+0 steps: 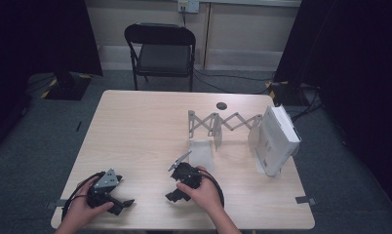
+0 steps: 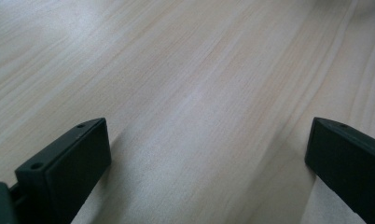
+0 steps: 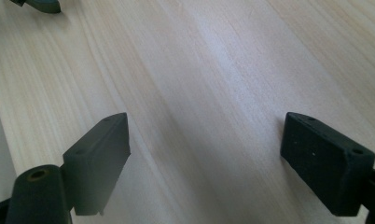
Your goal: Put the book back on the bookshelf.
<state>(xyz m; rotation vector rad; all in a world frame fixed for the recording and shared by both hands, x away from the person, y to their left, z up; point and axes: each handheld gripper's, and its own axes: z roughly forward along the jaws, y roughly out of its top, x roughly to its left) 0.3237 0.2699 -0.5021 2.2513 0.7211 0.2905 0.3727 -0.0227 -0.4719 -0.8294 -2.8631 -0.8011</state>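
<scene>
While both hands rest near the front edge of the desk [image 1: 135,126], the left gripper [image 1: 120,204] lies toward the front left corner with its jaws spread wide apart over bare light wood; the left gripper view shows nothing between them. The right gripper [image 1: 177,191] sits near the middle of the front edge, its jaws likewise spread and holding nothing. Just beyond the right gripper, a small clear plastic bag [image 1: 201,152] lies flat on the wood, apart from the jaws. Behind the bag, an expanding accordion rack [image 1: 223,122] stands upright, stretching toward the right edge, where a white box [image 1: 277,139] leans. A small dark disc [image 1: 222,106] lies near the back edge.
</scene>
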